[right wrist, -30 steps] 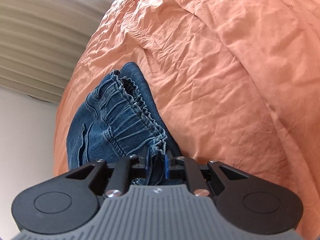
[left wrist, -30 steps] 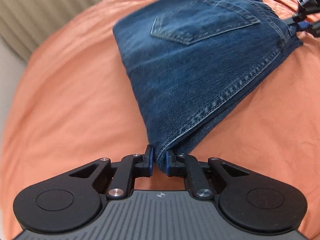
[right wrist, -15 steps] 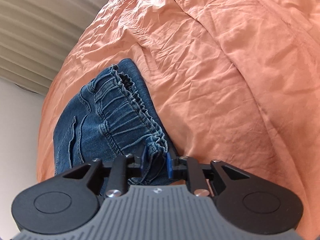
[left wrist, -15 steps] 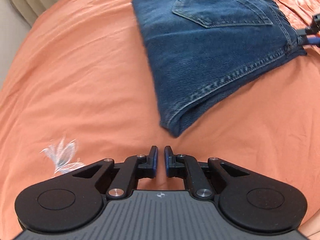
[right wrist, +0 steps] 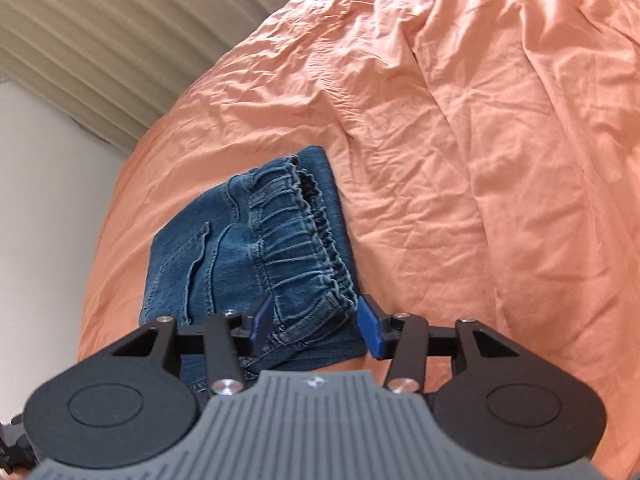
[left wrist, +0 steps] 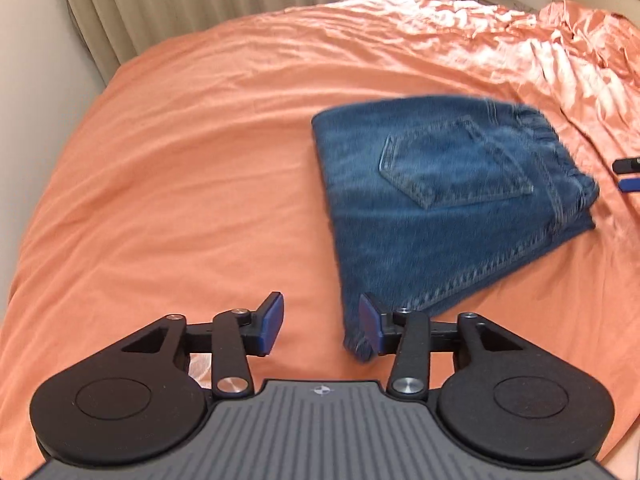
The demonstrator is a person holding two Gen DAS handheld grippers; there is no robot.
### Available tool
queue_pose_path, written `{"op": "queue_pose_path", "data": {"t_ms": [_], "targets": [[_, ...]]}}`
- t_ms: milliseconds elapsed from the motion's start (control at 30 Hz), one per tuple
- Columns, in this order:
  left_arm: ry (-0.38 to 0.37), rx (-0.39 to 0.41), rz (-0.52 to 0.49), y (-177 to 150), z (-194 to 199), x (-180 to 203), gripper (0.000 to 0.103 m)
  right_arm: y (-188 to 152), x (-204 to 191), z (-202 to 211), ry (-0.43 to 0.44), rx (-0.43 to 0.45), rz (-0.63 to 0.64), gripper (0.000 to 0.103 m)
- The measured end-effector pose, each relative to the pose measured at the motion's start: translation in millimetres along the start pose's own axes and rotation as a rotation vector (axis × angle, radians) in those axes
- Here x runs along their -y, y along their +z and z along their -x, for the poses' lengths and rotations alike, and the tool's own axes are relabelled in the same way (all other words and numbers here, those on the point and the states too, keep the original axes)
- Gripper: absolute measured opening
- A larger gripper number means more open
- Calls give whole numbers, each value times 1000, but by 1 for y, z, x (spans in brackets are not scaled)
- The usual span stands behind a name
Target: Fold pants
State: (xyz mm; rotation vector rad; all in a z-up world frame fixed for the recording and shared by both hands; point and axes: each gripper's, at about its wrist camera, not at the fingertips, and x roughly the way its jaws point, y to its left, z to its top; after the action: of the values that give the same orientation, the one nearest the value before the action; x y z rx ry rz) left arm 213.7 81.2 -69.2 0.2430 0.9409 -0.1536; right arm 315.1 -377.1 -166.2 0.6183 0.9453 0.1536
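Observation:
Blue denim pants (left wrist: 444,204) lie folded into a compact stack on the orange bedsheet (left wrist: 192,184), back pocket facing up. My left gripper (left wrist: 320,326) hovers above the bed just left of the stack's near corner; its jaws are opening with only sheet between them. In the right wrist view the pants (right wrist: 248,256) show their gathered elastic waistband. My right gripper (right wrist: 314,326) hangs above the waistband corner, its jaws opening, pads clear of the cloth below. The right gripper's fingertips (left wrist: 628,184) show at the left view's right edge.
The orange sheet (right wrist: 480,140) is crumpled into ridges to the right of the pants. Beige curtains (left wrist: 192,4) hang beyond the bed's far edge, with a pale wall (right wrist: 40,200) beside the bed.
Both grippers let go of the folded pants, opened and rose away from them. The pants now lie flat on the bed, farther from both cameras.

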Motion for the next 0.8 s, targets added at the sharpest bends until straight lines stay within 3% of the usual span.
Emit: {"op": "queue_pose_path", "data": {"t_ms": [167, 333, 533, 633, 800], "targets": [[-19, 40, 45, 27, -12, 1, 68, 19, -19, -8, 3, -10, 118, 63], [-57, 59, 111, 43, -38, -9, 75, 37, -22, -27, 16, -35, 153, 67], [-192, 64, 322, 49, -83, -50, 75, 54, -11, -58, 54, -73, 158, 65], [-304, 89, 422, 43, -107, -71, 75, 60, -2, -77, 102, -115, 130, 61], [-458, 43, 596, 29, -152, -93, 75, 66, 17, -111, 123, -166, 87, 61]]}}
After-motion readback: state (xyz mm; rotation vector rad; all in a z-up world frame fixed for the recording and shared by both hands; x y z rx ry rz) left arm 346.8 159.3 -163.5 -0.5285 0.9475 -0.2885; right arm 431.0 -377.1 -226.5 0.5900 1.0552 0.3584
